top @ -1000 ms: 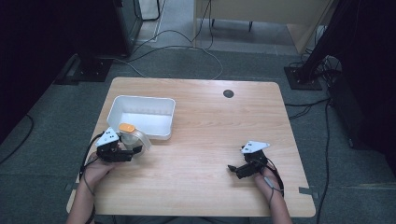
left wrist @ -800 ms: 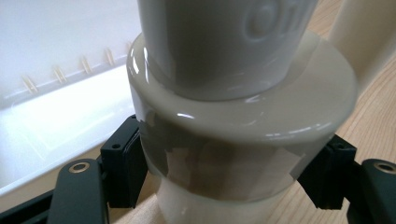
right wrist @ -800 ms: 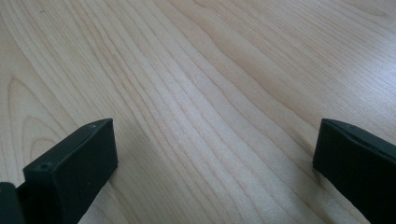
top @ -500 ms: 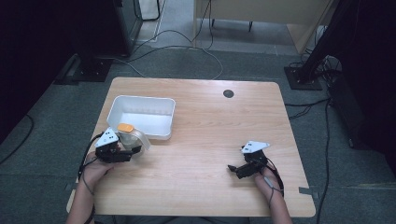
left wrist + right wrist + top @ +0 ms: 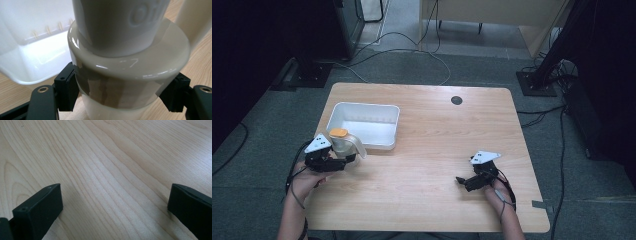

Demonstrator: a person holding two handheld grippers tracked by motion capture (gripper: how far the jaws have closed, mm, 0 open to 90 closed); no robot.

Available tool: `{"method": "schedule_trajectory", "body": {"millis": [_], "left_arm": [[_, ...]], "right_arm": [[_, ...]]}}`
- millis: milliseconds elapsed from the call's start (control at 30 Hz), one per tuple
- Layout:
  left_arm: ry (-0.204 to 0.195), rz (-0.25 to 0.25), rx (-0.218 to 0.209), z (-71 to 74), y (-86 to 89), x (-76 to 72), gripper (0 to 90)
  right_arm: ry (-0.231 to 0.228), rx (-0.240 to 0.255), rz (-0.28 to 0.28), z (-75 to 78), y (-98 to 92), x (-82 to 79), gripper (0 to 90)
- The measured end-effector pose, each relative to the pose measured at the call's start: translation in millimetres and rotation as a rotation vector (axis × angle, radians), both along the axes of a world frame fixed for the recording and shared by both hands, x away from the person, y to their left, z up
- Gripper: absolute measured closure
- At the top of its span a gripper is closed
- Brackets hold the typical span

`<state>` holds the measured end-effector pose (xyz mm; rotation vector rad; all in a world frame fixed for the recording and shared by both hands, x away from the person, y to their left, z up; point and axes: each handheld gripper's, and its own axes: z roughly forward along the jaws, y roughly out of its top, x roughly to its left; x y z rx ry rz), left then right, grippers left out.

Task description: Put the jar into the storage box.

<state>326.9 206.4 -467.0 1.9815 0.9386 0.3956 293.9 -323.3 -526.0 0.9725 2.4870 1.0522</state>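
Lifted a little since a second ago: left gripper (image 5: 343,159) and the white cup with an orange lid (image 5: 343,145), now riding slightly higher against the near wall of the white plastic bin (image 5: 364,143). Jaws already tight by then, a touch tighter now. Right gripper (image 5: 464,182) unmoved, parked at about 5 o'clock on the wooden table (image 5: 432,140).

Seen in the left gripper view: black pads (image 5: 67,90) pressing both flanks of the cup's (image 5: 125,75) glossy waist, just under a wider shoulder. Probably gripped there so the shoulder keeps the cup from slipping down through the jaws. Cup upright, its handle toward 3 o'clock in the high view, at roughly 8 o'clock on the table, just outside the bin's near-left corner; bin (image 5: 30,50) looming pale behind it at 10 o'clock. Likely bound for the bin, hence the pick-up right beside its rim.

Left forearm entering from 6 o'clock, hand wrapped round the gripper body, jaws pointing level toward 3 o'clock, grey plate on top.

Right gripper spread wide over bare wood (image 5: 112,180), nothing between the jaws. Right hand low near the tabletop, jaws pointing toward 9 o'clock, apparently idle and kept clear.
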Motion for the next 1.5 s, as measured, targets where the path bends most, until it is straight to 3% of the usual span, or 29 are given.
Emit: {"method": "schedule_trajectory", "body": {"millis": [233, 500, 833, 900, 1067, 1333, 1500], "left_arm": [[0.024, 0.044, 0.018, 14.3, -1.0, 0.0, 28.4], [0.004, 0.118, 0.039, 36.7, -7.2, -1.5, 28.4], [-0.038, 0.152, 0.021, 52.2, -13.3, 1.0, 28.5], [-0.069, 0.176, 0.013, 55.7, -18.8, 5.2, 28.5], [-0.097, 0.195, 0.009, 57.7, -23.4, 7.9, 28.5], [-0.205, 0.267, -0.035, 55.3, -35.5, 16.9, 28.5], [-0.284, 0.322, -0.124, 35.2, -41.0, 29.9, 28.5]], "right_arm": [[0.0, 0.0, 0.0, 0.0, 0.0, 0.0, 0.0], [0.0, 0.0, 0.0, 0.0, 0.0, 0.0, 0.0], [0.001, 0.0, -0.006, 0.0, 0.2, -0.7, 0.0], [0.001, 0.0, -0.008, 0.0, 0.3, -0.9, 0.0], [0.004, 0.0, -0.013, 0.1, 0.3, -1.9, 0.0], [0.003, 0.0, -0.017, 0.1, 0.3, -2.6, 0.0], [0.003, 0.0, -0.017, 0.1, 0.3, -2.6, 0.0]]}}
